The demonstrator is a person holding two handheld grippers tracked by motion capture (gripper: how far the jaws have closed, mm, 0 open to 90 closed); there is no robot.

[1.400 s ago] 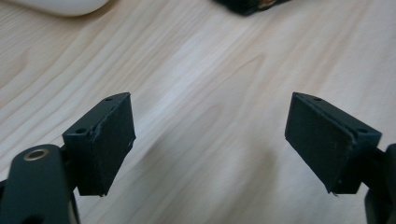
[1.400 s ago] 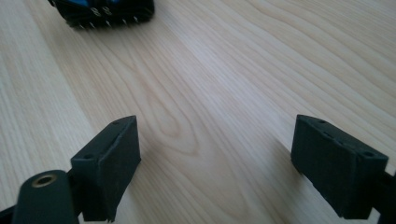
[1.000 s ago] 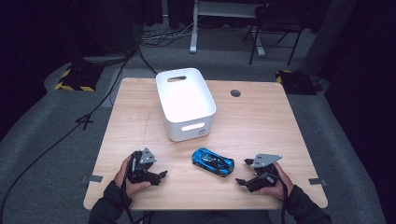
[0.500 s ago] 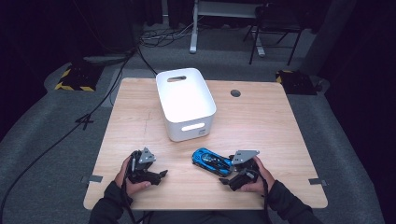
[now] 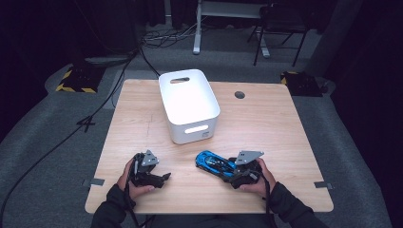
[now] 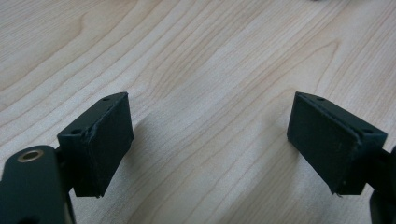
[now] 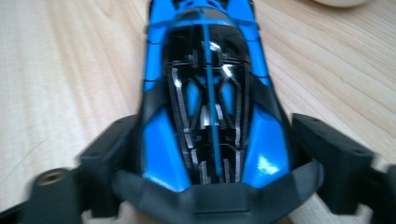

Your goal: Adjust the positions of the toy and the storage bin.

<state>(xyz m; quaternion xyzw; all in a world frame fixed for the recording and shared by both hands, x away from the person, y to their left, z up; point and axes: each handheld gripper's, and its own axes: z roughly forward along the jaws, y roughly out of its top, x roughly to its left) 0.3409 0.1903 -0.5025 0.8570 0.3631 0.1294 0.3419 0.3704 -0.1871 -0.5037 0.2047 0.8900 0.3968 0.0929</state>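
Note:
A blue and black toy car (image 5: pixel 213 163) lies on the wooden table (image 5: pixel 271 128) near the front, just right of the middle. My right gripper (image 5: pixel 231 172) comes at it from the right, and its jaws have just been closing on the car's tail. In the right gripper view the car (image 7: pixel 205 88) points away, with a black pad (image 7: pixel 327 158) against each flank of its rear. My left gripper (image 5: pixel 162 178) rests at the front left, apart from the car. In the left gripper view its jaws (image 6: pixel 210 144) stand wide over bare wood.
A white plastic bin (image 5: pixel 209 124) with handle slots stands at the table's middle, behind the car. A round cable hole (image 5: pixel 240 95) sits at the back right. Cables and chair legs lie on the floor beyond the table.
My right gripper slid left to the car's tail, and its jaws came in around it. The left gripper stayed put.

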